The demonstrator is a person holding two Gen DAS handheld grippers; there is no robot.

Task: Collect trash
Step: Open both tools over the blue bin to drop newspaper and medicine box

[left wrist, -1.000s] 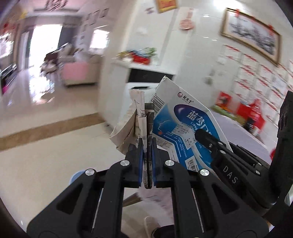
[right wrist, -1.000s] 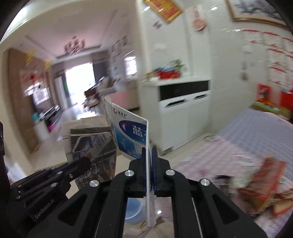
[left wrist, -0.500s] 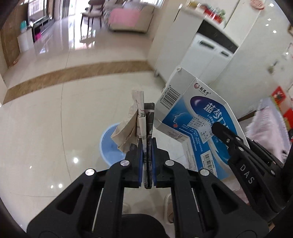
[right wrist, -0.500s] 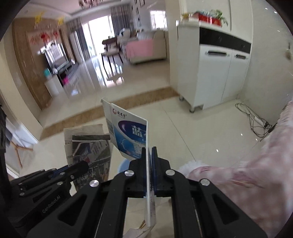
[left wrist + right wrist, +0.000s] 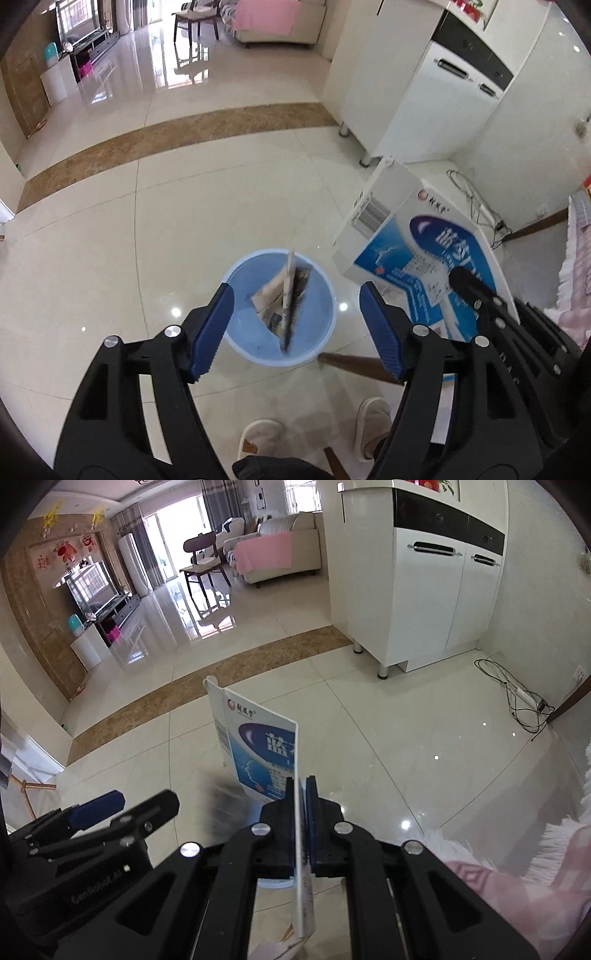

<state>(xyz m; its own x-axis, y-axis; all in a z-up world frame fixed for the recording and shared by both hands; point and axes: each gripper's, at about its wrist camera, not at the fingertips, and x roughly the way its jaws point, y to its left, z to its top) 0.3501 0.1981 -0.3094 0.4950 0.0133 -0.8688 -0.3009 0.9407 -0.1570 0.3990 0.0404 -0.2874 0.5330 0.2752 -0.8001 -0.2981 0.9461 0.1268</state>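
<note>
The left gripper (image 5: 295, 321) hangs above the blue bucket (image 5: 240, 273) with its blue-padded fingers (image 5: 212, 328) spread wide and nothing between them. Between and below them a folded newspaper (image 5: 286, 299), blurred, stands on edge within the bucket's rim; whether it touches the bottom cannot be told. The bucket sits on the glossy tiled floor (image 5: 147, 229), just ahead of the person's white slippers (image 5: 260, 439). To the right, the right gripper (image 5: 300, 812) is clamped on a flattened blue-and-white carton (image 5: 258, 753) with a barcode on its side, held upright and near the bucket's right edge but not over it. A white cabinet (image 5: 424, 590) stands well behind
</note>
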